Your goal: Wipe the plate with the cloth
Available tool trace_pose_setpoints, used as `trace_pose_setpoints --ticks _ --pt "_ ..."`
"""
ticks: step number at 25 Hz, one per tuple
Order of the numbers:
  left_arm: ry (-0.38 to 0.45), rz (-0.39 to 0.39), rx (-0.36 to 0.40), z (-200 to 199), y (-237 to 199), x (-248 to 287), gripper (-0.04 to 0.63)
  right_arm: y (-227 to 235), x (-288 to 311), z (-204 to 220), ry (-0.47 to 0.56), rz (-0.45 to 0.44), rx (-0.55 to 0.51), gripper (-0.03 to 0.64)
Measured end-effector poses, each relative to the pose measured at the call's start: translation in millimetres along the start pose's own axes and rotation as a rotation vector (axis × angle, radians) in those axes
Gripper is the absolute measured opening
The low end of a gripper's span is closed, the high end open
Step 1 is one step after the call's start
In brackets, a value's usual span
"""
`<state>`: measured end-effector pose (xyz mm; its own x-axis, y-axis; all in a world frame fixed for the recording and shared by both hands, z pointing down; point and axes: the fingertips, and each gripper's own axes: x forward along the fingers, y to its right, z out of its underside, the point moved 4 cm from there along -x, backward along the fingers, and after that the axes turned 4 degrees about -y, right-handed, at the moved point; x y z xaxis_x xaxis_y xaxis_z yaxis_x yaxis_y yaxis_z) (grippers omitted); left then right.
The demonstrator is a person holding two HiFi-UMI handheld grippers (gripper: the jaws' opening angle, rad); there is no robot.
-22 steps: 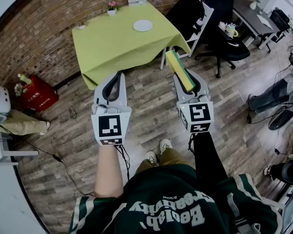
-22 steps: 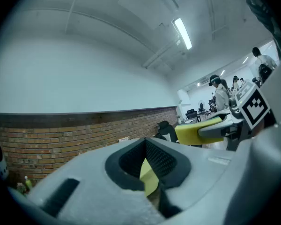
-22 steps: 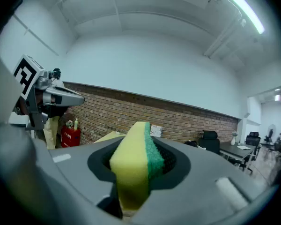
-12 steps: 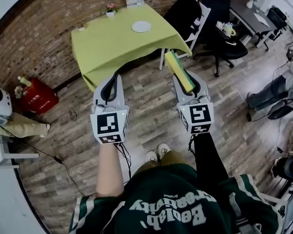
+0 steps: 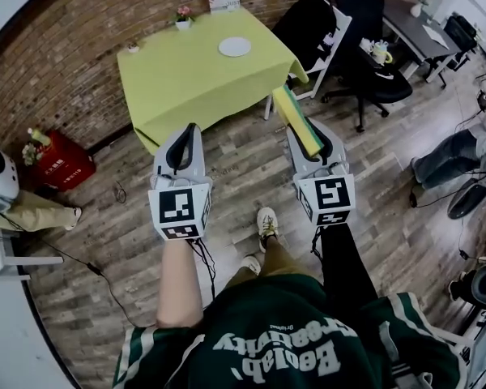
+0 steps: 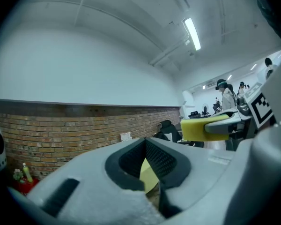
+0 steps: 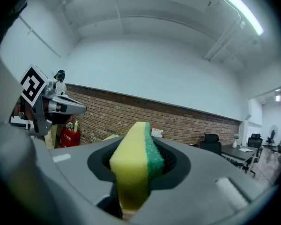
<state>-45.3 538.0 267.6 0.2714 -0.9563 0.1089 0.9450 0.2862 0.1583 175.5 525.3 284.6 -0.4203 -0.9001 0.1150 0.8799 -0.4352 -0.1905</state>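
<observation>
Your shoe [image 5: 266, 221] has stepped forward since the earlier frame, your right gripper [image 5: 308, 132] with jaws clamped on the yellow-and-green sponge [image 7: 133, 168], your left gripper [image 5: 188, 130] with jaws closed on nothing, both above the wood floor [image 5: 243, 168], white plate [image 5: 235, 47] well ahead on the green-covered desk [image 5: 186, 79].
</observation>
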Motion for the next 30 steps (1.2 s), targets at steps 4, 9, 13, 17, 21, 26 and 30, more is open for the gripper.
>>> trace_pose_setpoints --ticks 4,9,13,17,21,26,30 --pt "-0.008 -0.007 0.012 -1 -7 29 0.006 15 28 1 0.008 -0.010 0.013 0.141" --pt "-0.007 -0.030 0.020 -10 -25 78 0.006 40 84 -4 0.021 -0.035 0.025 0.141" --pt "-0.010 -0.049 0.025 -16 -40 121 0.006 61 133 -10 0.033 -0.059 0.025 0.141" --pt "-0.015 -0.069 0.027 -20 -51 160 0.006 80 175 -9 0.033 -0.081 0.027 0.141" --pt "-0.032 -0.082 0.032 -20 -55 193 0.006 96 209 -5 0.026 -0.112 0.030 0.140" --pt "-0.027 -0.112 0.057 -24 -52 225 0.006 117 236 2 0.032 -0.140 0.033 0.138" --pt "-0.021 -0.127 0.046 -23 -51 241 0.006 135 248 7 0.038 -0.134 0.053 0.137"
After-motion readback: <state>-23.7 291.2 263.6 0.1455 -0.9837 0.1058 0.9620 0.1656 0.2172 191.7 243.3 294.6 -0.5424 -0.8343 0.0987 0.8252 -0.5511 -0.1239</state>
